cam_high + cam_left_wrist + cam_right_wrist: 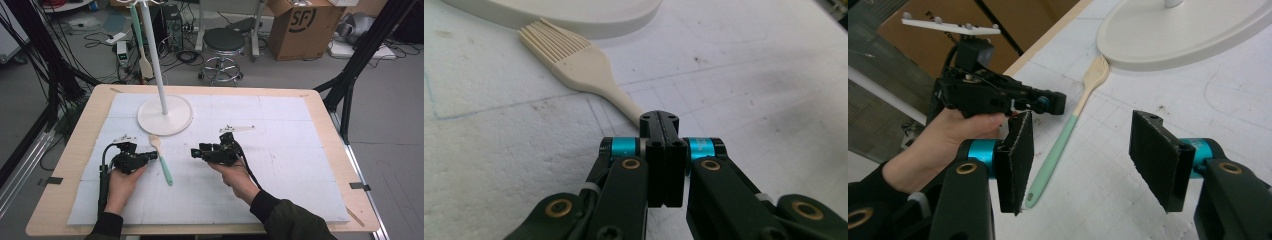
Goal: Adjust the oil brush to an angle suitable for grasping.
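Both hands lie low: left gripper (pixel 150 156) jaws pressed together beside brush (pixel 162 161), right gripper (pixel 196 152) jaws spread.

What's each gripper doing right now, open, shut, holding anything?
Left gripper: shut, empty, jaws pressed together just above the brush handle.
Right gripper: open, nothing between the jaws.

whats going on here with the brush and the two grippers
A person holds a gripper in each hand over a white mat. A pastry brush lies flat by the round base of a white stand. The left gripper is shut empty, its tip at the brush handle. The right gripper hangs open beside it, holding nothing.
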### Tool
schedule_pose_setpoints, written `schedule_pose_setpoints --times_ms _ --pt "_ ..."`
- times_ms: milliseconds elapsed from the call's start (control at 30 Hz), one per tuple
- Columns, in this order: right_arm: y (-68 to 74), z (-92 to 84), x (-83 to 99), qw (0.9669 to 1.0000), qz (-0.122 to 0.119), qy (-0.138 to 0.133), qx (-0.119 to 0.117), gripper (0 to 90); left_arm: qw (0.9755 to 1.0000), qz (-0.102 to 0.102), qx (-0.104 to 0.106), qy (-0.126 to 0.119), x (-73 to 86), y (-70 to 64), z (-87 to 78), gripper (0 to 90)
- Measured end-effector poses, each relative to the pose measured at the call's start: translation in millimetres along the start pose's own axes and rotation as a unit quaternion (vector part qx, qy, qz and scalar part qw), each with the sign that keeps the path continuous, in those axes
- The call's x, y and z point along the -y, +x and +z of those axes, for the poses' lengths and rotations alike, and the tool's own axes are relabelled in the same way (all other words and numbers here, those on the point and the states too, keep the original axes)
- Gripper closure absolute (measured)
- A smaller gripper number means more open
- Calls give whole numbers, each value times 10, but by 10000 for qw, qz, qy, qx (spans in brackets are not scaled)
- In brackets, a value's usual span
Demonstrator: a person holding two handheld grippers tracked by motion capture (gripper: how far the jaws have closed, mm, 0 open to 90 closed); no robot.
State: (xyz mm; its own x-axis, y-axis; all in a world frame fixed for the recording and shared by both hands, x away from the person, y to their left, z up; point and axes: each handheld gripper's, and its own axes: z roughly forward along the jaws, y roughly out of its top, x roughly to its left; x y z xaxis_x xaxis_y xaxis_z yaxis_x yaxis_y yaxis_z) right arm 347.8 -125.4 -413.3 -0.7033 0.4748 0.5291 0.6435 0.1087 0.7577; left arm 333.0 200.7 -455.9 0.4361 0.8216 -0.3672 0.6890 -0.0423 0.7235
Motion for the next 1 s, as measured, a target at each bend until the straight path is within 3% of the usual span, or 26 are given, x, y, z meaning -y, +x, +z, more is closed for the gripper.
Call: schedule_pose_setpoints --times_ms 167,300,567,800,1000 --pt "14 -62 -12 9999 -11 -98 -28 437 9998 66 -117 144 -19 -34 50 900" --pt "24 -103 -13 9999 -31 -131 -35 440 9991 342 -212 142 -25 -119 96 900" --pt "19 -104 20 9999 -27 -102 -20 446 9985 489 -201 122 -29 -219 163 900" --pt "-4 -94 35 10000 -19 -92 3 448 9959 857 73 292 -41 -452 310 900" --pt "-24 -164 40 9999 1 -157 53 449 9943 980 246 351 -55 -626 436 900"
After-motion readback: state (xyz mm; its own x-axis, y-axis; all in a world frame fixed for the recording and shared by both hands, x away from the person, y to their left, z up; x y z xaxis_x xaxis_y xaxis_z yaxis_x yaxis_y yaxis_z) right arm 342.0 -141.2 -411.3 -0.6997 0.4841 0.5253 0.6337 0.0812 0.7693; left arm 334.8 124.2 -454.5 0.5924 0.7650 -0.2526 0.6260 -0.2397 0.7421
